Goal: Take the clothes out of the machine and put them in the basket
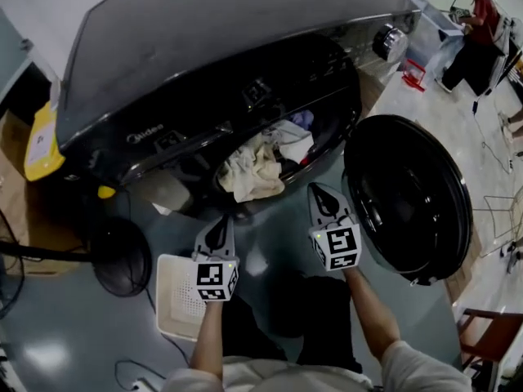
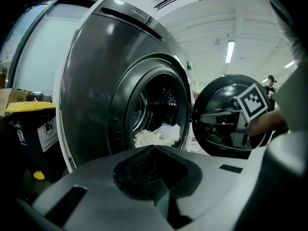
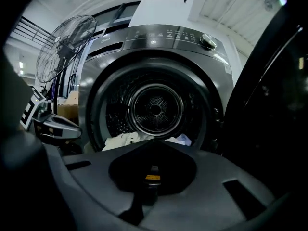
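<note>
Clothes (image 1: 257, 166): crumpled cream and white pile, maybe one bluish piece, low in the drum of the machine (image 1: 204, 72), door (image 1: 409, 198) swung open. Left gripper (image 1: 219, 229) and right gripper (image 1: 320, 196) both clenched on nothing, just before the opening. Only head view shows the white basket (image 1: 176, 305) on the floor; only right gripper view shows the drum's back wall (image 3: 155, 109).

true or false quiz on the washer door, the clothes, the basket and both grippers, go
1. The washer door stands open. True.
2. The drum is empty. False: clothes lie in it.
3. The right gripper grips a towel. False: its jaws are shut on nothing.
4. The basket shows just below the left gripper in the head view. True.
</note>
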Tool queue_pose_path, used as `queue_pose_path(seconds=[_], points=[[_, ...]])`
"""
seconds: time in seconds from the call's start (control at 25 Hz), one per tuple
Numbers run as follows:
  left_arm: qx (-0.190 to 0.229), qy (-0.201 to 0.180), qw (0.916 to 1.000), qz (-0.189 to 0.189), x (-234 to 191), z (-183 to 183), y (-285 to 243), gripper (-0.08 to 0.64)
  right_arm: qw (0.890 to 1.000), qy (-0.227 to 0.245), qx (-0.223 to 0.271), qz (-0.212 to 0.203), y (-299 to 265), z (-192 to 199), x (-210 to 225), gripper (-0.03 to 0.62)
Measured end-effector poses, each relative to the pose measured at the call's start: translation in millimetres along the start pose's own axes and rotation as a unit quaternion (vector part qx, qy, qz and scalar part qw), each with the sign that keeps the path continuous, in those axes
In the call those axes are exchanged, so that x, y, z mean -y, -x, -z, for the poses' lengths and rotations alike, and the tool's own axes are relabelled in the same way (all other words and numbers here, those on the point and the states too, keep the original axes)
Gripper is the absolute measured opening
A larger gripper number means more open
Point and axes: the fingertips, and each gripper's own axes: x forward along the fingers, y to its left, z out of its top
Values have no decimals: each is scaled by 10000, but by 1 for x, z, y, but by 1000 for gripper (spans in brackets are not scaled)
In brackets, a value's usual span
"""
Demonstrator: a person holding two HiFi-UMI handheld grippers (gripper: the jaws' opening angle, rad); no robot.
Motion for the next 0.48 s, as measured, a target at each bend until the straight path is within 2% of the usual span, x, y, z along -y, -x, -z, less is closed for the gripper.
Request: queue_pose_path(seconds=[0.2, 0.48], points=[[206, -85, 9997, -89, -9, 35, 1, 18, 9997, 108, 209, -80, -9, 26, -12, 23], [494, -96, 9986, -181, -16, 51, 8, 18, 9984, 383, 403, -125, -12, 27, -22, 23]])
